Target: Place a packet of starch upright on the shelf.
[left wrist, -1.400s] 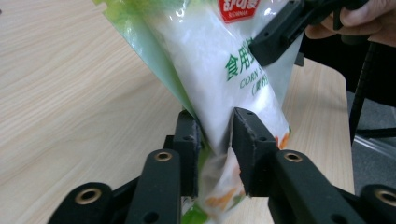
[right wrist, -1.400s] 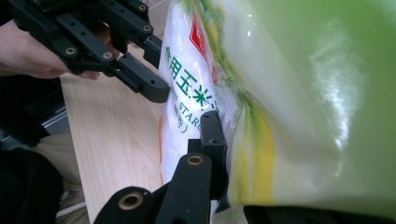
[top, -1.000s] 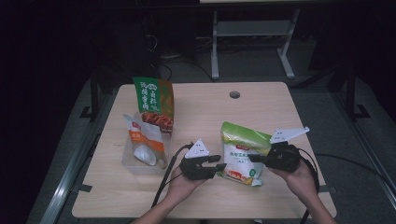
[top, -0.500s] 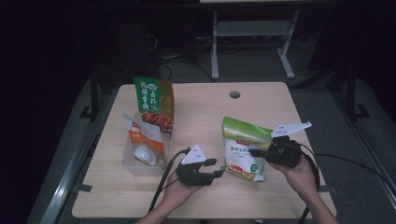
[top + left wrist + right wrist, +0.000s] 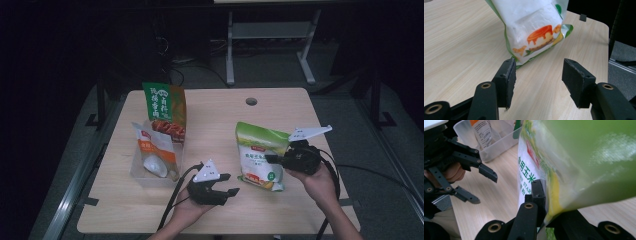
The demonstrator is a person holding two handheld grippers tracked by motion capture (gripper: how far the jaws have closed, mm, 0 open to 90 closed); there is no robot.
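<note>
A green and white starch pouch [image 5: 260,155] stands tilted on the table, its bottom corner resting on the wood. My right gripper [image 5: 272,159] is shut on the pouch's right edge; in the right gripper view the jaws pinch the pouch [image 5: 541,177] at its seam. The left gripper [image 5: 227,184] sits open just left of the pouch, nothing between its fingers. In the left gripper view the pouch's cake-printed bottom [image 5: 536,37] lies just beyond the open jaws, apart from them.
A clear plastic bin [image 5: 150,172] at the left holds an orange and white pouch [image 5: 157,155] and a tall green and red bag [image 5: 165,110]. A round cable hole [image 5: 251,101] marks the far side of the wooden table [image 5: 215,120].
The right gripper has raised the pouch more upright. The left gripper has let go of it, drawn back toward the front edge and opened.
</note>
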